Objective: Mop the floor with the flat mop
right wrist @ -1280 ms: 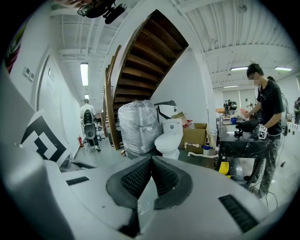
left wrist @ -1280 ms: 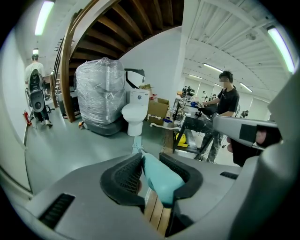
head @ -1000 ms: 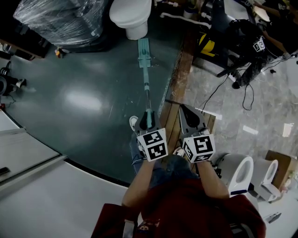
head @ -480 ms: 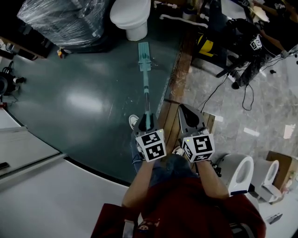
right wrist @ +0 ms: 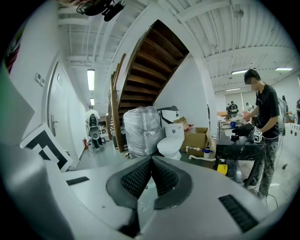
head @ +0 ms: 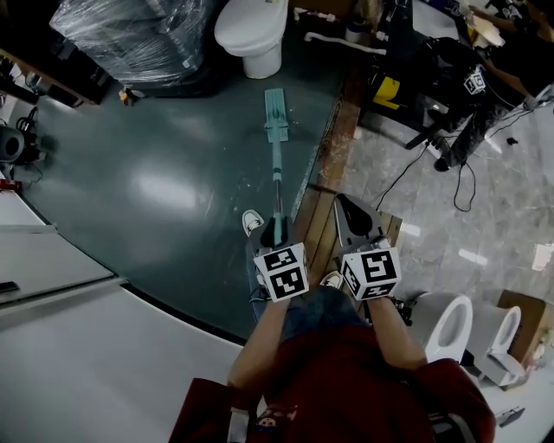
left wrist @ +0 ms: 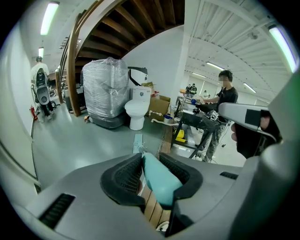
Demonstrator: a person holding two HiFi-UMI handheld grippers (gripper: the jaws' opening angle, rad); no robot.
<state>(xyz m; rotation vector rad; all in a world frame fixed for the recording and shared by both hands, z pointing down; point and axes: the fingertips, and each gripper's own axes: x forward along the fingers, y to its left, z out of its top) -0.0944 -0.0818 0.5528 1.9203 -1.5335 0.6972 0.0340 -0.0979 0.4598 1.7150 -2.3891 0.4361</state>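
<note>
The left gripper (head: 275, 230) has its jaws set narrow, clamped on the teal grip (left wrist: 158, 180) at the top of the handle (head: 277, 177). Both pads (left wrist: 123, 177) bear on the grip, one on each side, and the grip fills the gap between them.

The right gripper (head: 353, 218) has its jaws together at the tips, with nothing between them. It hangs just beside the left gripper, apart from the handle, above the wooden strip (head: 327, 156).

The handle of the mop runs from the left gripper forward and down to the mop head (head: 275, 114). The mop head lies flat on the dark green floor (head: 173, 190), near the toilet (head: 252, 24) but not touching it, and just left of the wooden strip. In the left gripper view it shows beyond the jaw tips, in line with the grip.

Containers:
- A box (left wrist: 161, 104) of brown cardboard stands beside the toilet. Its contents cannot be seen.
- A bundle (head: 130, 33) wrapped in clear film stands on the other side of the toilet. What the film encloses cannot be told.
- Two spare bowls (head: 450, 324) stand side by side at the person's right on the pale tiles (head: 433, 216). Their insides are too small to read.

A bystander (right wrist: 263, 110) stands at a black table (right wrist: 234, 140), well apart from the mop
</note>
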